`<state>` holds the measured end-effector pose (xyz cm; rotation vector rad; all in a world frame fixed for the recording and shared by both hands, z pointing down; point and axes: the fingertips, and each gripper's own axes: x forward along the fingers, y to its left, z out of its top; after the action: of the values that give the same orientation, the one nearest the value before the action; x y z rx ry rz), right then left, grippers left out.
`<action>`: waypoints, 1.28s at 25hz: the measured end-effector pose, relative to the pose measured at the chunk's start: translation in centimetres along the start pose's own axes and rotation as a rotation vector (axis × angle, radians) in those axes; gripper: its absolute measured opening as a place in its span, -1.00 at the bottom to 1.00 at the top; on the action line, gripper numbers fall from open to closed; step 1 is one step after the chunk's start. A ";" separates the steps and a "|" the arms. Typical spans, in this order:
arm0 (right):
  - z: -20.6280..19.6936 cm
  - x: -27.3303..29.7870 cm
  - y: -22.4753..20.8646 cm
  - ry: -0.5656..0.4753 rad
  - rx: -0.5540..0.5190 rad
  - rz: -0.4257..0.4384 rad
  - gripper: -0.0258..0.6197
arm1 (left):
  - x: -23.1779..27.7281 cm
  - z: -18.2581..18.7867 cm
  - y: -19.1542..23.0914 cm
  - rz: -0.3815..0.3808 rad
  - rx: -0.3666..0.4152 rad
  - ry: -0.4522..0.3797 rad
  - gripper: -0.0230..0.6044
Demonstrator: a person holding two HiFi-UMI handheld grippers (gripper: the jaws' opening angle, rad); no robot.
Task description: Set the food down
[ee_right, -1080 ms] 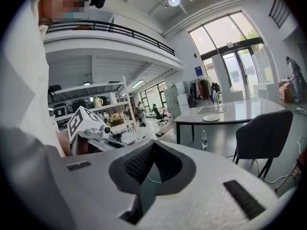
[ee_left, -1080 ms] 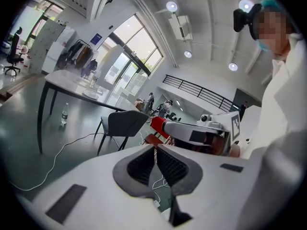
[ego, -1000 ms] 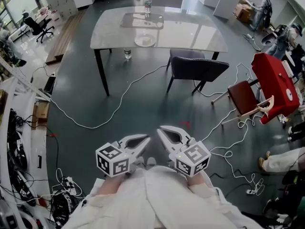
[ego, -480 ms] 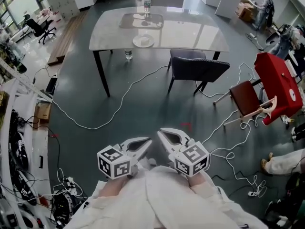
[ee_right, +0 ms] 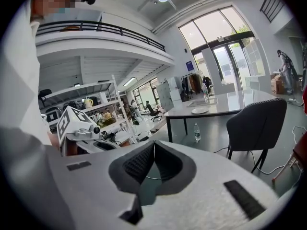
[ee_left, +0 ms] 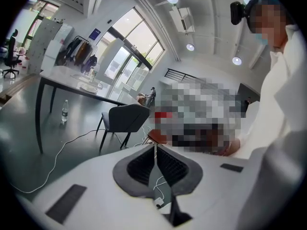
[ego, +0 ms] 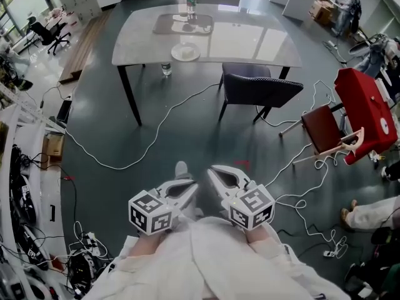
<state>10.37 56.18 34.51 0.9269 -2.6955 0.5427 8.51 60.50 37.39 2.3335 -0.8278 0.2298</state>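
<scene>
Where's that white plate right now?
In the head view, the white plate sits at the near edge of the grey table, left of the dark chair.

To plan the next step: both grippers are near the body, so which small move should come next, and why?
Probably a step forward toward the table. The left gripper and right gripper are both shut with nothing between their jaws, and the table with its plate stands far ahead, likely beyond reach.

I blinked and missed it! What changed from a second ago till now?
A shoe has poked out ahead of the left tool, so the person seems to be stepping toward the table. Nothing was grabbed or let go. The left tool and the right tool stayed shut and empty.
</scene>
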 end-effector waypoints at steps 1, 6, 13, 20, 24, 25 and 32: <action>0.1 0.6 -0.3 0.001 0.004 0.000 -0.92 | 0.2 0.4 0.6 -0.004 -0.010 -0.004 -0.84; 2.2 4.6 -2.3 -0.004 -0.017 0.010 -0.92 | 1.8 3.5 4.4 -0.023 -0.017 -0.005 -0.84; 6.5 10.5 -6.2 0.000 -0.016 -0.017 -0.92 | 3.1 9.9 10.0 -0.053 -0.013 -0.018 -0.84; 10.4 16.9 -8.8 0.015 -0.024 -0.011 -0.92 | 4.0 15.3 15.6 -0.079 0.007 -0.008 -0.84; 12.0 19.9 -10.6 0.008 -0.023 -0.021 -0.92 | 4.7 17.6 18.8 -0.093 0.009 -0.006 -0.84; 12.3 20.6 -11.0 0.007 -0.023 -0.025 -0.92 | 4.8 18.2 19.6 -0.096 0.006 -0.008 -0.84; 14.2 23.3 -12.3 -0.014 -0.022 -0.040 -0.92 | 5.1 20.9 22.7 -0.107 0.006 -0.011 -0.84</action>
<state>-1.31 28.64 32.83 0.9804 -2.6836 0.4996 -2.46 31.35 34.70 2.3783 -0.7057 0.1743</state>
